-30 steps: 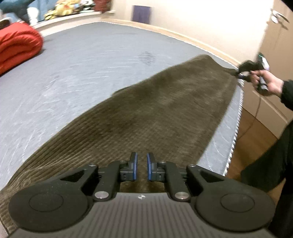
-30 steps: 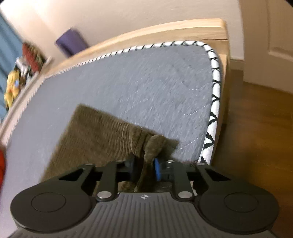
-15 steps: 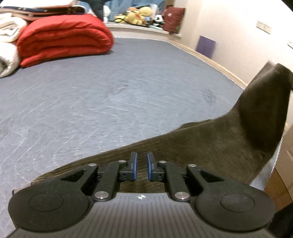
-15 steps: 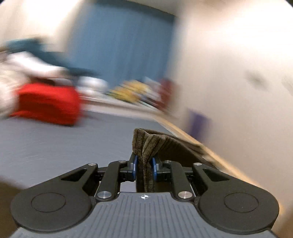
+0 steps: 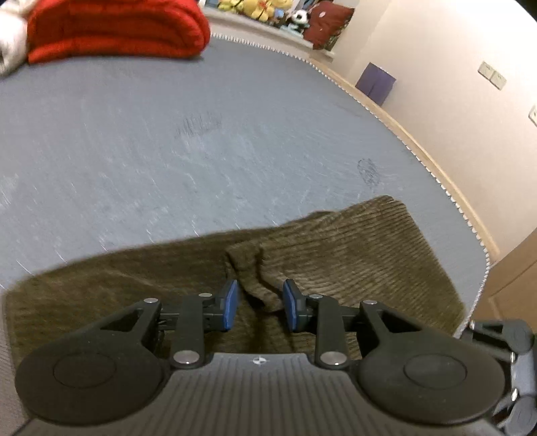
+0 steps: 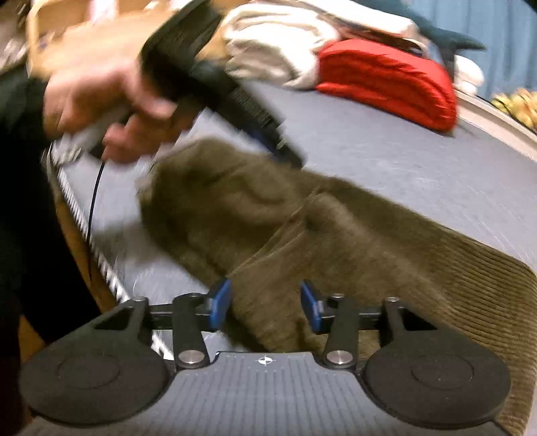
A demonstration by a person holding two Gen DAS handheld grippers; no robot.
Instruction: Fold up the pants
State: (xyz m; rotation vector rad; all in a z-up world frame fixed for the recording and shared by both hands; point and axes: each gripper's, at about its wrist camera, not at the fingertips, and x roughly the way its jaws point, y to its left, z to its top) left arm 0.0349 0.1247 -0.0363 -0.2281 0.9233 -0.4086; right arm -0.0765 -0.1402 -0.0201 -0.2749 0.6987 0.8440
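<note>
Where doubled over, the olive corduroy pants (image 5: pixel 352 255) bunch up.

Light: warm indoor, fairly dim, source not seen.
Left view: mild smear on grey mattress (image 5: pixel 167 141); red blanket (image 5: pixel 114 30) soft.
Right view: heavy motion blur; hand (image 6: pixel 100 97) & pants (image 6: pixel 319 234) smeared.
Shadows: soft, dark under pants' edge.
Edges: fisheye bend, black corners in both views.
Glare: small glints on gripper bolts.
</note>
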